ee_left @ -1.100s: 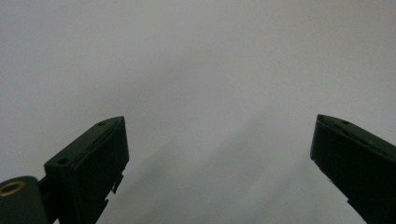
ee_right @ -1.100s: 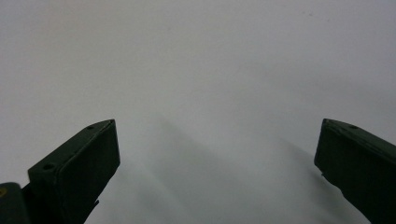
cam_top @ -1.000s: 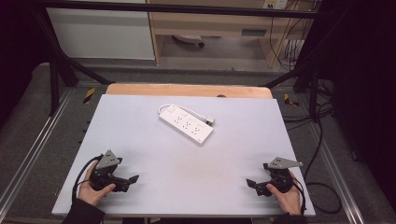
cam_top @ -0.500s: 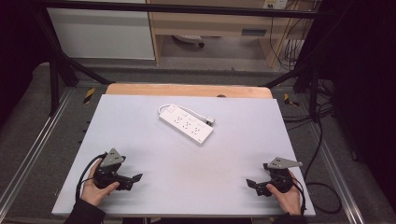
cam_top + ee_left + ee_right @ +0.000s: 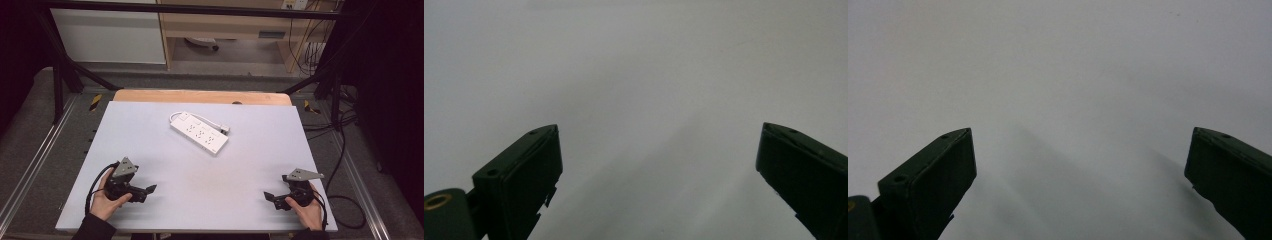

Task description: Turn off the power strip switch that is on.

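Observation:
A white power strip [image 5: 200,132] lies at an angle on the pale grey table top [image 5: 250,155], toward the far middle, with a short cord end at its right. My left gripper [image 5: 148,191] rests near the front left corner, held by a hand, pointing right. My right gripper [image 5: 270,197] rests near the front right corner, pointing left. In the left gripper view the left gripper [image 5: 659,135] has its jaws wide apart over bare table. The right gripper [image 5: 1080,137] likewise stands open with nothing between its jaws in its own view. Both are far from the power strip.
A wooden strip [image 5: 200,96] borders the table's far edge. Black frame bars [image 5: 60,65] and metal rails [image 5: 30,170] run along the sides. Cables [image 5: 345,150] hang at the right of the table. Shelving [image 5: 225,25] stands beyond.

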A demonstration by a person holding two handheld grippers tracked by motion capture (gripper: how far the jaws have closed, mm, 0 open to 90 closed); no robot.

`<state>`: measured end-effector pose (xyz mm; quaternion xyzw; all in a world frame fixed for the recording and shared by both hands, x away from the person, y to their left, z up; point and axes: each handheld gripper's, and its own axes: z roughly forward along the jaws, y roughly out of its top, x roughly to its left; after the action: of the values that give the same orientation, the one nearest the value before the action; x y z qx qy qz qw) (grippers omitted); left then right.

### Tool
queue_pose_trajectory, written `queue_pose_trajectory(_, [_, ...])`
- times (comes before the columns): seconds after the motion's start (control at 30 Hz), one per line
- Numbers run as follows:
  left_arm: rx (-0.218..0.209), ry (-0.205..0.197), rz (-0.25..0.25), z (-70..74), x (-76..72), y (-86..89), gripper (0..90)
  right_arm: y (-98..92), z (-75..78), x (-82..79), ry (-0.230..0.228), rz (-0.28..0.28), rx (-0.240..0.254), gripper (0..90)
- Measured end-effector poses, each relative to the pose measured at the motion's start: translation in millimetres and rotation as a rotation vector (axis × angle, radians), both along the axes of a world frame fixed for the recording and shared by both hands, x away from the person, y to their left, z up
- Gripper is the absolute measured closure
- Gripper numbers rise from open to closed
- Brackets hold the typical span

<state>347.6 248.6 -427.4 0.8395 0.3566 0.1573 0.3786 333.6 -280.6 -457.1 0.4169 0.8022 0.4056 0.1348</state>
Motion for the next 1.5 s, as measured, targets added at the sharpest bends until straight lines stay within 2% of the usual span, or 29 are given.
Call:
queue_pose_trajectory(0.53, [0.001,-0.003,-0.015,8.1,10.8,-15.5,4.4,0.2,-0.1,-0.2,-0.001,-0.002,-0.005,0.7])
queue_pose_trajectory(1.5, [0.009,-0.003,-0.02,13.1,31.0,-40.7,4.5,0.9,-0.3,-0.1,0.0,-0.001,-0.006,0.8])
